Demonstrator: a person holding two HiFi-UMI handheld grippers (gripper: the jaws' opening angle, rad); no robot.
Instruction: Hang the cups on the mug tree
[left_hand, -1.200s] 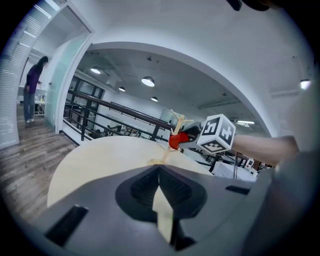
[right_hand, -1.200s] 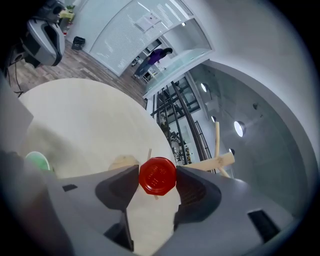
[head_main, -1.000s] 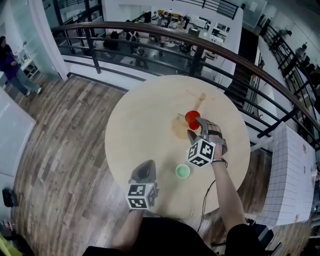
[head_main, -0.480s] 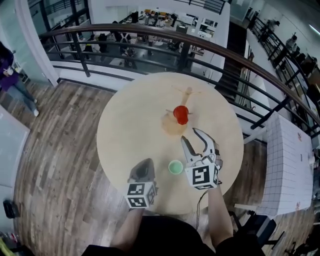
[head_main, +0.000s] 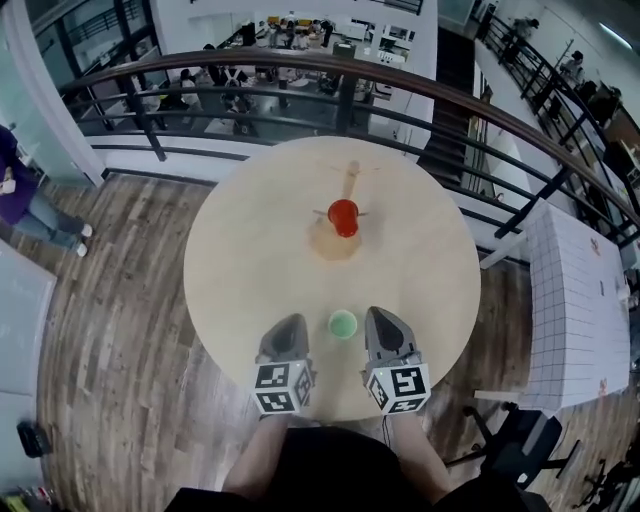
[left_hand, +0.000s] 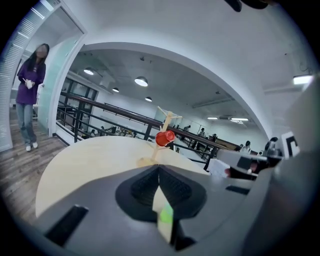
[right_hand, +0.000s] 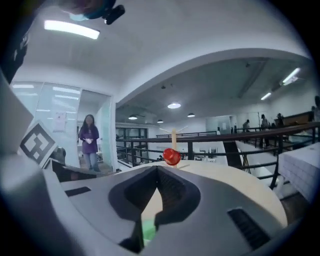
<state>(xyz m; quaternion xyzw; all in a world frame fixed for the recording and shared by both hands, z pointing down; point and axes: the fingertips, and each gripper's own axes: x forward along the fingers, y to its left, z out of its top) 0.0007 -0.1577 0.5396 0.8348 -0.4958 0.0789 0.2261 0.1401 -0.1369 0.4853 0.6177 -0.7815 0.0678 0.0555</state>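
Pale wood table (head_main: 250, 260): at its near edge the left gripper (head_main: 290, 322) and right gripper (head_main: 378, 314) lie side by side, pointing toward the far edge. The left's jaws are together. The right's have just closed, with nothing between them. The green cup (head_main: 343, 323) stands upright, mouth up, between the two grippers. The red cup (head_main: 343, 213) hangs tilted on the upright mug tree (head_main: 350, 180), toward the far edge. Through each pair of jaws the green cup shows only as a sliver.

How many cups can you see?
2. A red cup hangs on the mug tree mid-table; a green cup stands on the table near the person. None seems hidden.
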